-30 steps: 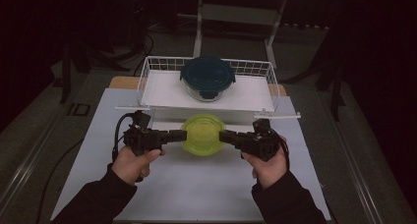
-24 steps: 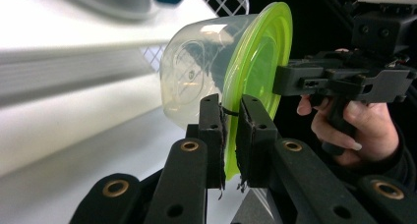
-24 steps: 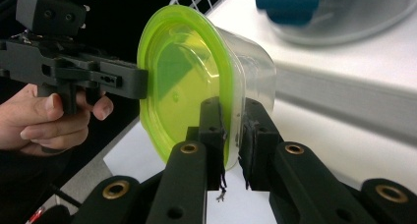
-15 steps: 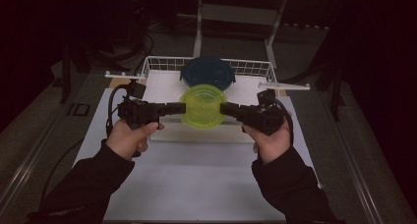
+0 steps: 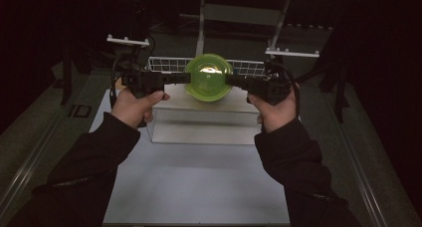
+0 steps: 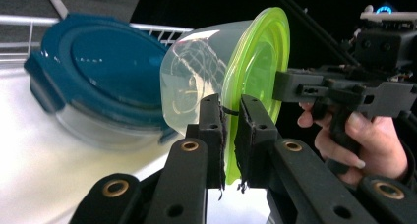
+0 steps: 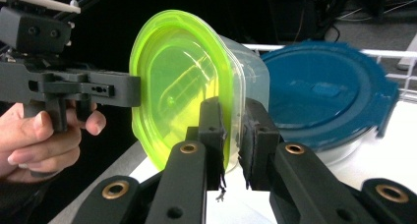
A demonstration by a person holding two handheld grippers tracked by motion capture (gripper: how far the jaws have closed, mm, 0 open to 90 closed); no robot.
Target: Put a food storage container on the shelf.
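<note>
- You are holding a clear round container with a lime-green lid (image 5: pixel 208 77) up in the air between the two grippers, above the near edge of the white wire basket (image 5: pixel 169 65) at the far side of the surface (image 5: pixel 199 187).
- Your left gripper (image 6: pixel 229 130) is pinching the lid's rim on its side, jaws pressed nearly together with the green edge between the pads.
- Your right gripper (image 7: pixel 231 133) is doing the same on the opposite rim; both jaws are clamping on the lid's lip, not on the clear body.
- The container is tipped on edge: lid face is turning toward you, clear base pointing away toward the basket.
- The axis between the two pinch points is running left to right, level, so the container can pivot about that line.
- A second container with a dark blue clip lid (image 6: pixel 98 76) is sitting in the basket just behind and below the held one.
- Judgement: neither hand is nearer; the load is centred, shared evenly.
- Judgement: any coming move hinges on keeping both hands level and matched, since uneven pull could peel the lid off the body.
</note>
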